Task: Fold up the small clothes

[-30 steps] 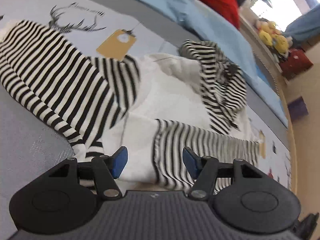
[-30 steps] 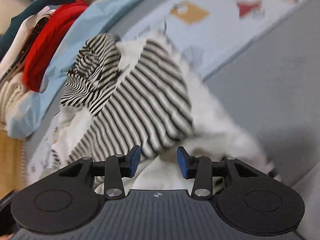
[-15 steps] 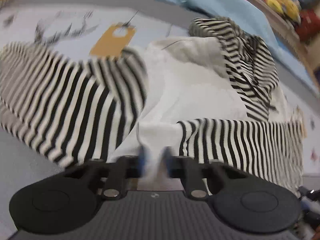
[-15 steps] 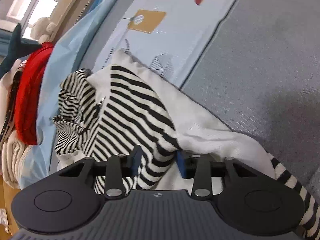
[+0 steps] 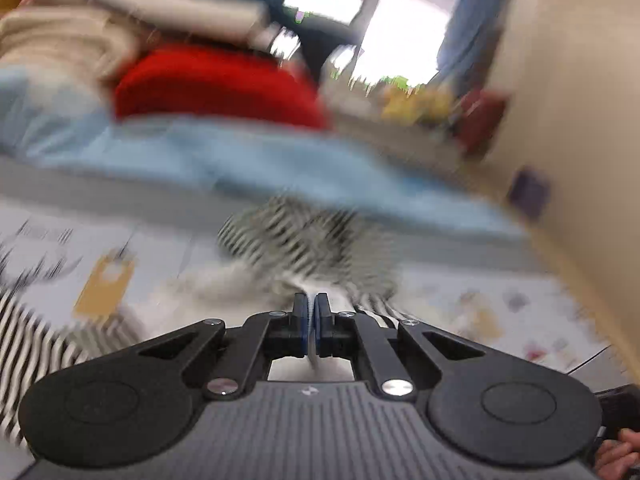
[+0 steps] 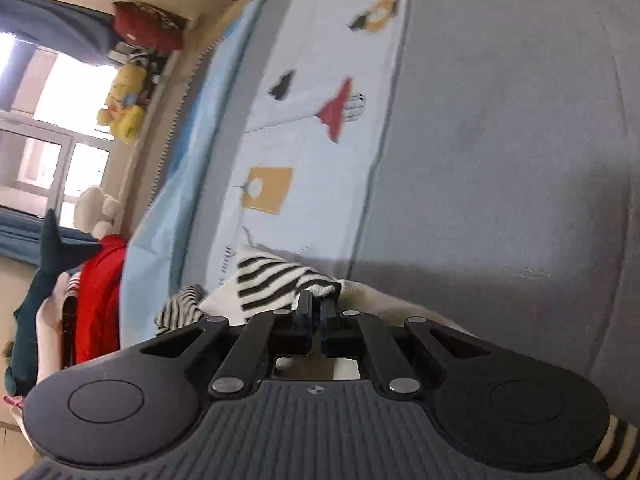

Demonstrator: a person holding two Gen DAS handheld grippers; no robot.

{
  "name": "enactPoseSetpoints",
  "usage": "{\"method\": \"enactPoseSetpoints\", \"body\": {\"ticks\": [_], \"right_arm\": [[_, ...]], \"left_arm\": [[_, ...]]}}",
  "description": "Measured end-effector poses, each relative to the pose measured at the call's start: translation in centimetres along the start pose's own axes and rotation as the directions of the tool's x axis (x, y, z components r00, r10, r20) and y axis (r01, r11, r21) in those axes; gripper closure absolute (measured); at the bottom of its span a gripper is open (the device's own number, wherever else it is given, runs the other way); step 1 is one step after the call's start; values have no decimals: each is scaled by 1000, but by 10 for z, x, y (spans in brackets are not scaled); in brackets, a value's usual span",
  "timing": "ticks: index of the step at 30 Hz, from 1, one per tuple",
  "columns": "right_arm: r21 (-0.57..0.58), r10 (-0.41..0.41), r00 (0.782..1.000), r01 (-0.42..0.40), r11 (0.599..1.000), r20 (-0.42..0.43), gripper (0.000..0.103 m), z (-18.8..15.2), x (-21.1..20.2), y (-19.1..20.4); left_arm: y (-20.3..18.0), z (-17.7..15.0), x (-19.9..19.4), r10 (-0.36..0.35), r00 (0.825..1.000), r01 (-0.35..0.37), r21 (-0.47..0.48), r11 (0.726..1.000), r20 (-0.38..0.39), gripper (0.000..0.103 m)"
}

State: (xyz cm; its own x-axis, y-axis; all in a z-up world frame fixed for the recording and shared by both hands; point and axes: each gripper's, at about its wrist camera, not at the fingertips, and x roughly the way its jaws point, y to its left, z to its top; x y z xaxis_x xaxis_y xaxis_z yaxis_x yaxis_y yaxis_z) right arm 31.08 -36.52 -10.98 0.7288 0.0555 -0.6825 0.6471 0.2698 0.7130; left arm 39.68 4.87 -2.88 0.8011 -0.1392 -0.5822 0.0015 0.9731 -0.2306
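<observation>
A small white garment with black-and-white striped sleeves and hood (image 5: 304,248) lies on a patterned bed sheet (image 5: 168,248). My left gripper (image 5: 311,304) is shut on the garment's white cloth and holds it lifted; this view is blurred by motion. My right gripper (image 6: 316,300) is shut on a white and striped edge of the same garment (image 6: 276,280), raised above the grey bedspread (image 6: 500,160). A striped cuff (image 6: 616,444) hangs at the lower right of the right wrist view.
A light blue blanket (image 5: 240,160) and a red cloth (image 5: 216,84) lie beyond the garment. Folded pale clothes (image 5: 60,36) are stacked at far left. Yellow plush toys (image 6: 124,104) sit by the window. A beige wall (image 5: 568,120) rises on the right.
Both grippers went from open to shut on the garment and lifted it. Both views swung up toward the window and the far side of the bed.
</observation>
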Motion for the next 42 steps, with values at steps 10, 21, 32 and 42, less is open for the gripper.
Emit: {"method": "enactPoseSetpoints", "body": {"ticks": [10,21,32,42], "right_arm": [[-279,-182,955,113,954,-236,96,-48,19,33],[-491,-215,957,95,866,-196,77,-34,48,58],[-646,-75,981,-61,761,-181,79,-1,24,110],[-955,-121,988,-53,293,-92,65,-6,112,168]], "left_arm": [[66,-16,33,190,925,-257,-174,951,-328,93],[50,-59,74,71,839,-165,-128,978,-540,63],[35,-38,57,58,893,-113,-98,989,-447,58],[55,-25,41,41,911,-123,-174,977,-410,58]]}}
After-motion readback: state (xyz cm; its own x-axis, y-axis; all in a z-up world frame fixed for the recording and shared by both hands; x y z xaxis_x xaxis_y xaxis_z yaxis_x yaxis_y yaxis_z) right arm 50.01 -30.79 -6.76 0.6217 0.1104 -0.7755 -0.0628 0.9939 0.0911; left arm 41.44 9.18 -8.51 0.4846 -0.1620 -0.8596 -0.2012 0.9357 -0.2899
